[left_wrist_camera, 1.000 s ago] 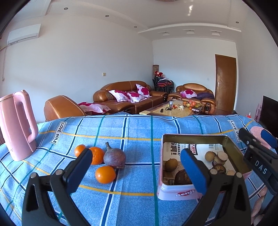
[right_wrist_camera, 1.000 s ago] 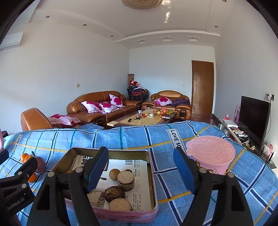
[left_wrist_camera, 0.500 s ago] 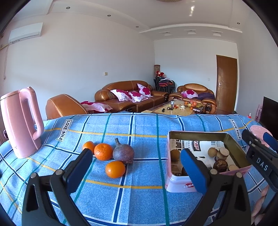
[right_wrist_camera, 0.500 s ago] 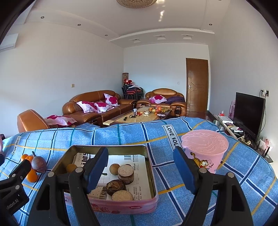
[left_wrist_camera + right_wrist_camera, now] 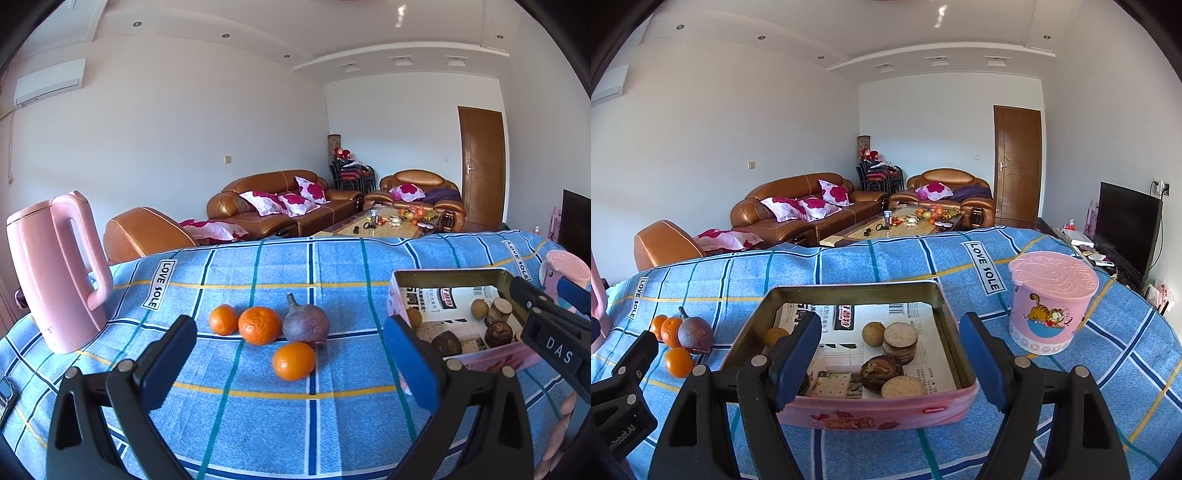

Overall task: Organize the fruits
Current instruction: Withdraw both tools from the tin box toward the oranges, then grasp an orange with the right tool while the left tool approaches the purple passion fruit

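Three oranges, the nearest one [image 5: 294,360], and a purple passion fruit [image 5: 306,326] lie together on the blue checked cloth, also in the right wrist view [image 5: 695,335]. A pink tin box [image 5: 875,411] lined with paper holds small round fruits and cut pieces; its rim shows in the left wrist view [image 5: 447,273]. My left gripper [image 5: 290,363] is open and empty, just before the oranges. My right gripper [image 5: 890,363] is open and empty, at the box's near wall.
A pink kettle [image 5: 59,273] stands at the far left of the table. A pink lidded cup [image 5: 1051,301] stands right of the box. The table's far edge drops off to a living room with brown sofas.
Both grippers have drawn back and turned a little; the oranges have shifted toward the middle of the left view. Both stay open. No fruit has moved.
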`<state>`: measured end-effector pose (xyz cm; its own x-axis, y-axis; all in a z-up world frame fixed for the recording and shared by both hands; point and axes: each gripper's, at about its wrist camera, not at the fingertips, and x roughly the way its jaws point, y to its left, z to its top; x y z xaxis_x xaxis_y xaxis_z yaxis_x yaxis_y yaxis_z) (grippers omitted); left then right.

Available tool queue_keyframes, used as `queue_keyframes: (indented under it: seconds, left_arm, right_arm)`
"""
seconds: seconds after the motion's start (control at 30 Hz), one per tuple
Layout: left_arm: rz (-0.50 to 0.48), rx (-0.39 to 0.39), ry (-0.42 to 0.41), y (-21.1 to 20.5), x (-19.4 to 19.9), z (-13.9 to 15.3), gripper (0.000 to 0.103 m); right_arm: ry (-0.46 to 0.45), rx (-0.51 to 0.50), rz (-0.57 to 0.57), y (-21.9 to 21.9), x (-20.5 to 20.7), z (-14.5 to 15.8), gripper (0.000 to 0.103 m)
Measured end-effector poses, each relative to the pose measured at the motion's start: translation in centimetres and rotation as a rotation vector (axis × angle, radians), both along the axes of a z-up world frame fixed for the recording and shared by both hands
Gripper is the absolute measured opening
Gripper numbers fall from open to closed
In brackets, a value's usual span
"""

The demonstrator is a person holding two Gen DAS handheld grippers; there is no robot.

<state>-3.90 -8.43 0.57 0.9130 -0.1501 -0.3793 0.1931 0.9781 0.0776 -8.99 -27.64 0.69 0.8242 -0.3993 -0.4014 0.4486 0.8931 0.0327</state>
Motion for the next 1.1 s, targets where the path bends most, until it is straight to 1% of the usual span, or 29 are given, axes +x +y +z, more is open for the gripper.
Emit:
queue_keyframes:
  seconds: [0.27, 0.43, 0.7, 0.8, 0.9, 1.0, 1.07, 1.1]
  left_arm:
    - [0.051, -0.004, 0.036, 2.9, 2.0, -0.3, 0.103]
    - [0.084, 0.011, 0.034, 4.6, 3.1, -0.4, 0.103]
    - [0.151, -0.018, 0.061, 8.6, 4.9, -0.7, 0.103]
    - [0.241, 0.001, 0.090, 10.3, 6.2, -1.0, 0.103]
    - [0.352, 0.008, 0.149, 12.4, 7.7, -1.6, 0.103]
    - [0.424, -0.033, 0.225, 14.4, 8.7, -2.4, 0.103]
    - [0.445, -0.063, 0.258, 15.3, 9.2, -2.8, 0.103]
    - [0.456, -0.066, 0.265, 15.5, 9.3, -2.9, 0.103]
  right_arm:
    - [0.003, 0.007, 0.053, 3.2, 1.5, -0.1, 0.079]
    - [-0.001, 0.017, 0.100, 5.4, 2.3, -0.3, 0.079]
    - [0.015, 0.020, 0.175, 8.9, 4.0, -0.3, 0.079]
    - [0.022, 0.004, 0.216, 10.1, 4.3, -0.3, 0.079]
    - [0.046, -0.005, 0.270, 11.5, 5.2, -0.5, 0.079]
    - [0.081, 0.004, 0.328, 12.8, 6.2, -0.8, 0.079]
    - [0.119, 0.023, 0.382, 13.7, 7.2, -1.2, 0.079]
    - [0.148, 0.025, 0.409, 14.3, 7.8, -1.4, 0.079]
